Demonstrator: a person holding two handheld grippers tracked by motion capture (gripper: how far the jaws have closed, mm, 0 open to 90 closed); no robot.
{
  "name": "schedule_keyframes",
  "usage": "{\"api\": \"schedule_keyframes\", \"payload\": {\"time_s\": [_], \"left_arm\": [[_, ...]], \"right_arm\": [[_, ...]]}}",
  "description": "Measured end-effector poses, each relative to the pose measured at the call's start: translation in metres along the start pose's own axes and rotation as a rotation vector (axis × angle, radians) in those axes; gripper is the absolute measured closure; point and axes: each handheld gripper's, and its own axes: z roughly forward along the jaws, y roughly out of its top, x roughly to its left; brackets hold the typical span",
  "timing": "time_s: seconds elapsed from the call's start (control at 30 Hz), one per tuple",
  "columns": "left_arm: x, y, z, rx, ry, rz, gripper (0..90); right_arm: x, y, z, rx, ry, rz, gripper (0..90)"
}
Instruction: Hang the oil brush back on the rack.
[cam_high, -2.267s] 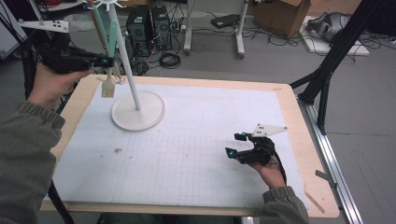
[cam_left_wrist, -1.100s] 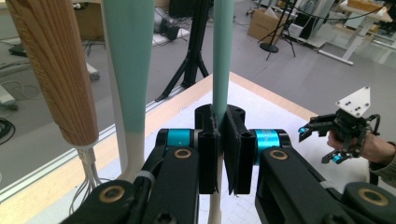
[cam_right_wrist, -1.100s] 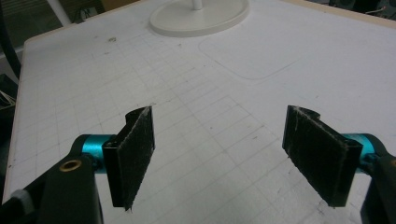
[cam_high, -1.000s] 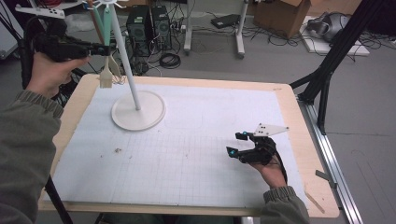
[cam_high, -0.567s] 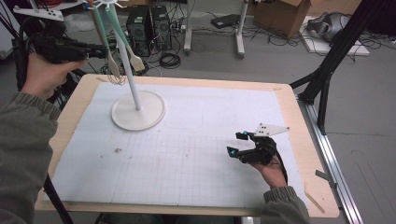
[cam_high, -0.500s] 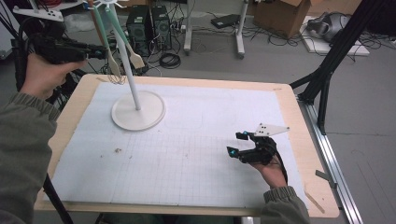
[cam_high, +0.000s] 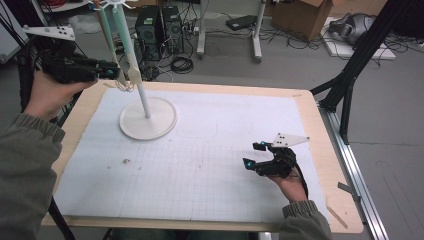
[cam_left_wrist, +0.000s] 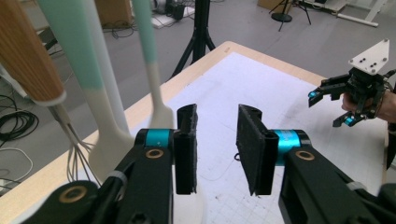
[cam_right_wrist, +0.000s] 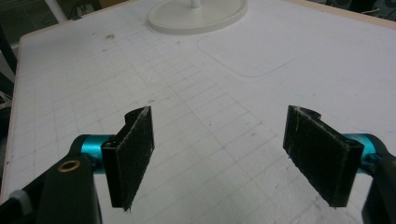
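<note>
Computer towers (cam_high: 159, 25), cardboard box (cam_high: 300, 17), black tripod (cam_high: 350, 75)

Your stand (cam_high: 148, 118) sits on the mat (cam_high: 210, 165) toward the table's far left, its pole rising upright. Utensils (cam_high: 129, 55) hang beside the pole. Your left gripper (cam_high: 112, 70) is raised just left of those utensils, beyond the table's (cam_high: 325, 150) left edge. Your right gripper (cam_high: 254, 155) rests low over the mat's near right, well apart from the stand.

The left gripper (cam_left_wrist: 215, 147) is raised, its jaws parted by a narrow gap with nothing between them. The right gripper (cam_right_wrist: 231, 156) sits low over the desk (cam_high: 330, 150), jaws spread wide and empty.
</note>
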Motion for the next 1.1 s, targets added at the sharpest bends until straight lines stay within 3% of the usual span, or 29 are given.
{"api": "schedule_keyframes", "payload": {"time_s": [0.2,0.4,0.63,1.1], "left_arm": [[-0.017,-0.01,-0.003,0.003,0.008,0.018,60.5],[-0.034,-0.026,-0.004,-0.013,0.005,0.022,43.4],[-0.045,-0.045,0.0,0.008,0.003,0.01,30.9],[-0.054,-0.065,0.011,0.014,-0.005,0.011,27.4]], "right_arm": [[0.001,-0.001,-0.003,-0.013,-0.021,-0.004,22.2],[0.002,-0.008,-0.007,-0.012,-0.04,0.005,21.6],[0.002,-0.008,-0.009,-0.025,-0.067,0.005,21.0],[0.004,-0.009,-0.009,-0.025,-0.074,0.009,19.8]]}}
